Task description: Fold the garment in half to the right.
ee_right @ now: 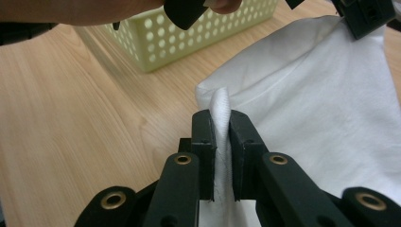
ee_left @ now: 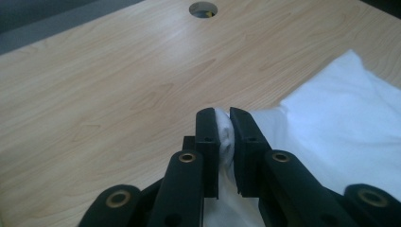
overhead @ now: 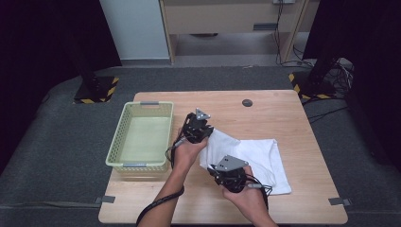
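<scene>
On the wooden table [overhead: 283, 113], both claws pinch the white cloth [overhead: 265, 156]; the high view adds a basket [overhead: 142, 137].

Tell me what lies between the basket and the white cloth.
In the high view, the left gripper and its hand stand between the basket and the white cloth, with bare table below.

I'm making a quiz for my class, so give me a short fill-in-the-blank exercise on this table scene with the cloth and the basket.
1. Both grippers are shut on the white ____ garment.
2. The left gripper and the right gripper each pinch a ____ of fabric between their jaws.
3. The pale green basket lies to the ____ of the garment in the high view.
4. The basket is ____ inside.

Missing words: cloth; fold; left; empty
</scene>
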`<state>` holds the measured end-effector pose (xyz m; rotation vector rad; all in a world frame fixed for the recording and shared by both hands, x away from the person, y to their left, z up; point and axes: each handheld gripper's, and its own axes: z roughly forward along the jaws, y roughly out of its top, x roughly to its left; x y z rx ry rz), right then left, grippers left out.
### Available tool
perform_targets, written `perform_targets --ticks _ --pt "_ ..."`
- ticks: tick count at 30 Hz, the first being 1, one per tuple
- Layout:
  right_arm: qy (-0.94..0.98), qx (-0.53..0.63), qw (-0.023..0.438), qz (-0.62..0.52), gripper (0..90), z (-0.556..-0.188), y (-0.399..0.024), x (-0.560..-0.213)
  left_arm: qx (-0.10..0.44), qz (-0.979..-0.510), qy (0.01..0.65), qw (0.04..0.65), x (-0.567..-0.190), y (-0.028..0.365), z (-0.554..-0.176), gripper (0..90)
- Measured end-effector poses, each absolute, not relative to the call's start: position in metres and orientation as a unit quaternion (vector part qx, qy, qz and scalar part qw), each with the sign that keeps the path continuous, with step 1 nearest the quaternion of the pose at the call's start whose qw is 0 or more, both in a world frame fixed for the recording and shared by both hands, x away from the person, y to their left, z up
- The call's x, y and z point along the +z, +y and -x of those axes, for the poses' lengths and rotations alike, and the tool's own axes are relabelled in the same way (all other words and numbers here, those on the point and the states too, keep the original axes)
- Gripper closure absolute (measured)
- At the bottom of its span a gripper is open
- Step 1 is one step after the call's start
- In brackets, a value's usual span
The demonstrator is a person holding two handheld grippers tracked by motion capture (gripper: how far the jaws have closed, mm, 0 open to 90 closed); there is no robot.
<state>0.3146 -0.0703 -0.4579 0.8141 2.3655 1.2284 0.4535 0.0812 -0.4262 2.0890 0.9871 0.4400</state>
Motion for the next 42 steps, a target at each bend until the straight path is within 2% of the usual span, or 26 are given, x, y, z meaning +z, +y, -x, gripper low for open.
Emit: perform_targets --ticks 8,42 --pt "0.835 0.44 0.179 -0.277 82.2 -0.311 -0.056 -0.438 0.185 -0.825 0.377 0.379 -0.408 0.09 -0.45 82.7" --pt "0.829 0.465 0.149 -0.273 81.9 -0.313 -0.011 -0.414 0.203 -0.819 0.386 0.373 -0.378 0.126 -0.439 82.6"
